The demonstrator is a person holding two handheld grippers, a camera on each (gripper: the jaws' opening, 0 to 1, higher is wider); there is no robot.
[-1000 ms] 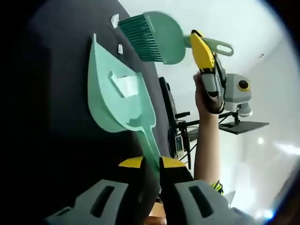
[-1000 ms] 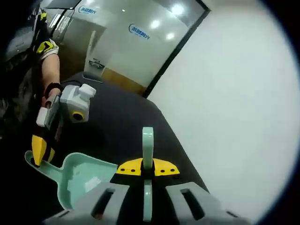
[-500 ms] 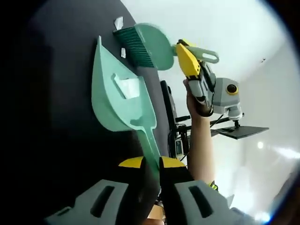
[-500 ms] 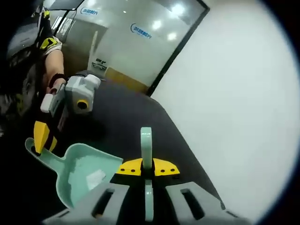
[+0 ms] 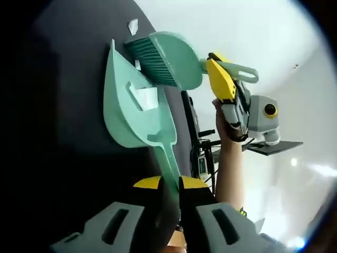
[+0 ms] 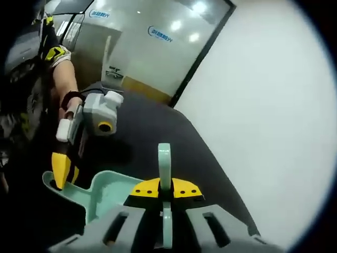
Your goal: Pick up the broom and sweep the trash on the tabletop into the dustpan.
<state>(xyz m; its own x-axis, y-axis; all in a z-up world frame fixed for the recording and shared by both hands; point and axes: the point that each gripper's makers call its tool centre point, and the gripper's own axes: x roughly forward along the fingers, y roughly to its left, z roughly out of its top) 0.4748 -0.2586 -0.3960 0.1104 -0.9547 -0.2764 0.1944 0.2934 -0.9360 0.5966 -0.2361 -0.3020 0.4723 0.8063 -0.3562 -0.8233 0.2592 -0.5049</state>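
The left tongs (image 5: pixel 169 184) were clamped on the handle of the mint-green dustpan (image 5: pixel 129 108), which lay on the dark desk (image 5: pixel 68 132) with a white scrap of trash (image 5: pixel 145 96) inside it. The right tongs (image 6: pixel 165 191) were closed on the handle of the broom (image 5: pixel 166 58) (same mint green), its bristles at the pan's open edge. Another white scrap (image 5: pixel 132 25) lay on the desk just beyond the bristles
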